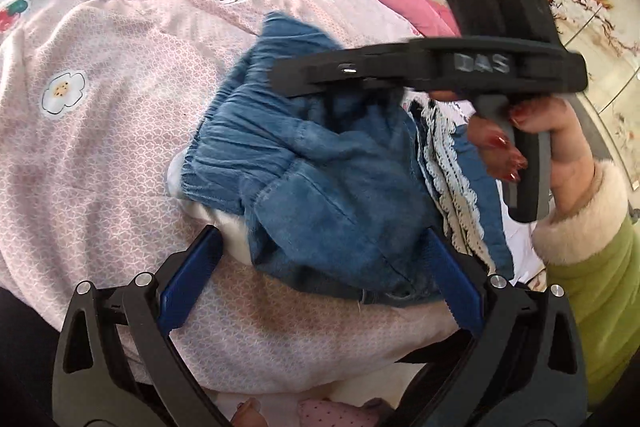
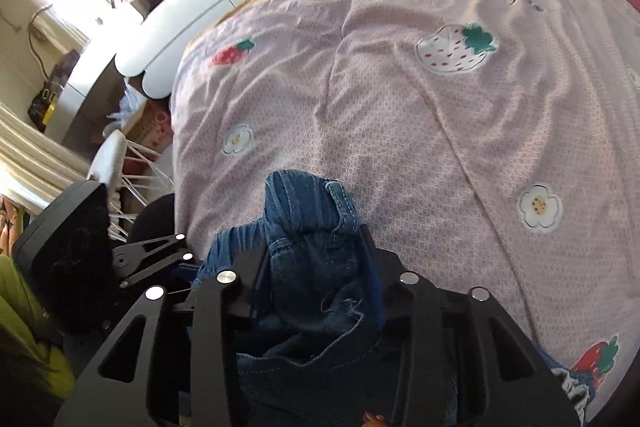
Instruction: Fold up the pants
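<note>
Pants: we see the blue denim pants bunched in a heap on the pink strawberry-print bedspread, elastic waistband toward the left of the left wrist view, white lining showing under it.
Lace trim: a white lace edge lies along the heap's right side.
Right gripper: our right gripper has a fold of denim bunched between its fingers, which press in on the fabric from both sides; in the left wrist view it crosses above the heap.
Right hand: our right hand wraps the handle, cream fleece cuff and green sleeve below it.
Left gripper: our left gripper stands spread wide, blue pads flanking the heap's near edge without pinching it.
</note>
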### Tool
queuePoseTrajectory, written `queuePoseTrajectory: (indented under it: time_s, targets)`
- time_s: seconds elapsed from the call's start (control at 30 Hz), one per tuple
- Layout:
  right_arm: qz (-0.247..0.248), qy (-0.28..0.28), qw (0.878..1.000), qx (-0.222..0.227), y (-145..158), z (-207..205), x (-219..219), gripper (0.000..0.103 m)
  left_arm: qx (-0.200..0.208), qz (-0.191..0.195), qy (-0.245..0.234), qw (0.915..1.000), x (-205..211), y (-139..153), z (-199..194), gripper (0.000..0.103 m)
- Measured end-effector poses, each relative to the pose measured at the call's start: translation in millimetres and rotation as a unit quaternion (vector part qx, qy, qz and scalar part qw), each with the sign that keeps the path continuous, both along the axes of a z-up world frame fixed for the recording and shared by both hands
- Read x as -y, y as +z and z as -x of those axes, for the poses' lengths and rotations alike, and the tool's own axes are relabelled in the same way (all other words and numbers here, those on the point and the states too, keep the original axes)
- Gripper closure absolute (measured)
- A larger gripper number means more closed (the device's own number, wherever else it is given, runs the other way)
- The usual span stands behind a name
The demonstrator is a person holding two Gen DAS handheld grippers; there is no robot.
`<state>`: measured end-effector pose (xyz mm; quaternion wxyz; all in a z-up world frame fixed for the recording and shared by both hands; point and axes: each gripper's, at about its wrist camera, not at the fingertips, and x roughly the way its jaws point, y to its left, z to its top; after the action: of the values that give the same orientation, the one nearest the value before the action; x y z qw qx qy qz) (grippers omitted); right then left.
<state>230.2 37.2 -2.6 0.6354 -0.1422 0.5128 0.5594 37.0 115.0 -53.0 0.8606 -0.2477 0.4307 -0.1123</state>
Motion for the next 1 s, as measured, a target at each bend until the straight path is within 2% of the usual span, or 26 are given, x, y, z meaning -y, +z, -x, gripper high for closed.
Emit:
queuePoseTrajectory:
  time_s: [0.17, 0.2, 0.27, 0.3, 0.37, 0.67, 1.0]
  targets:
    - [-0.03, -0.001, 1.0, 0.005, 18, 5, 17, 0.069, 0.009, 0.023, 0.001, 0.9997, -2, 2, -12, 0.011]
    - [-0.033, -0.002, 0.999, 0.008, 21, 6, 19, 0.069, 0.014, 0.029, 0.0, 0.9995, -2, 3, -15, 0.017]
    - [-0.036, -0.005, 0.999, 0.016, 25, 5, 24, 0.069, 0.021, 0.056, -0.008, 0.9982, -2, 4, -21, 0.049]
    - [-0.038, -0.007, 0.999, 0.017, 27, 4, 26, 0.068, 0.021, 0.063, -0.009, 0.9978, -2, 4, -23, 0.053]
    - [-0.041, -0.012, 0.999, 0.02, 29, 2, 29, 0.068, 0.031, 0.051, -0.011, 0.9981, 2, 9, -24, 0.06]
    - [-0.083, -0.059, 0.995, 0.023, 49, -5, 79, 0.068, 0.09, -0.024, -0.045, 0.9946, 45, 47, -24, 0.06]
    - [-0.083, -0.104, 0.988, 0.082, 62, 6, 141, 0.068, 0.098, -0.062, -0.1, 0.9882, 99, 59, -50, 0.06]
